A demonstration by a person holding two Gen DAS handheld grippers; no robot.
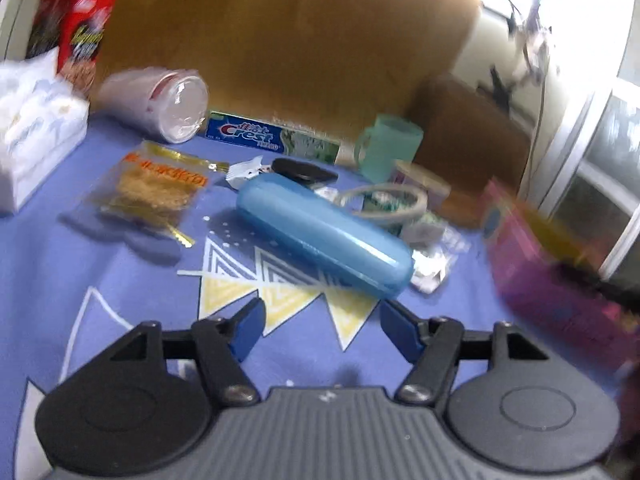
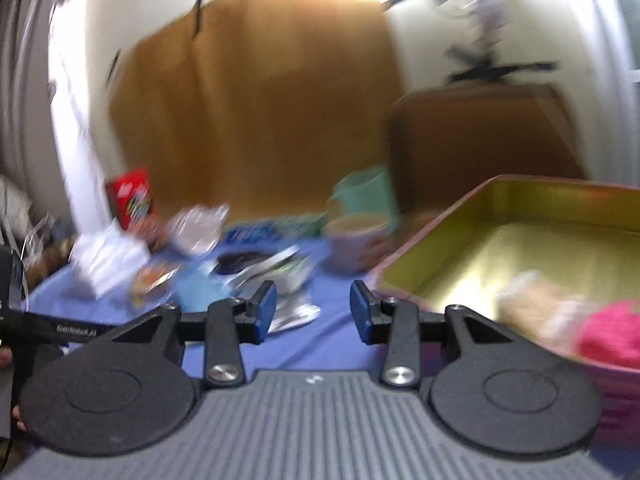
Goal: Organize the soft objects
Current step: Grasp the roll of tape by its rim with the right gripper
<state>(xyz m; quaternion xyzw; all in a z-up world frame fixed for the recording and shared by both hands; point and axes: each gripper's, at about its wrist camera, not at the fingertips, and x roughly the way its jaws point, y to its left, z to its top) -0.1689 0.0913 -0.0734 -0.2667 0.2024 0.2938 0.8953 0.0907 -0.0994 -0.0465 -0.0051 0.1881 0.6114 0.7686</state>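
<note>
Both grippers are seen w/ jaws apart and nothing between the pads. The left gripper (image 1: 320, 320) hangs low over the blue patterned cloth (image 1: 100, 280), angled down toward the clutter; the right gripper (image 2: 313, 308) sits beside the pink tin (image 2: 540, 188), whose gold interior already holds a pink soft item (image 2: 612, 336) and a pale fuzzy one (image 2: 536, 304), both too blurred to identify. Still out on the cloth: a white tissue pack (image 1: 36, 120) far left, a clear snack bag (image 1: 156, 188) left of centre, small crinkly foil packets (image 1: 430, 264) by the right end of the blue hard case (image 1: 324, 236). The case lies directly ahead of the left jaws, long axis running diagonally from upper left to lower right, but it is rigid, so prob. not a target. The snack bag is judged the nearest soft candidate: ahead and to the left of the left jaws, clearly closer to that hand than to the right one. A leftward swing would be needed before closing. Which item is actually intended can't be told.
</note>
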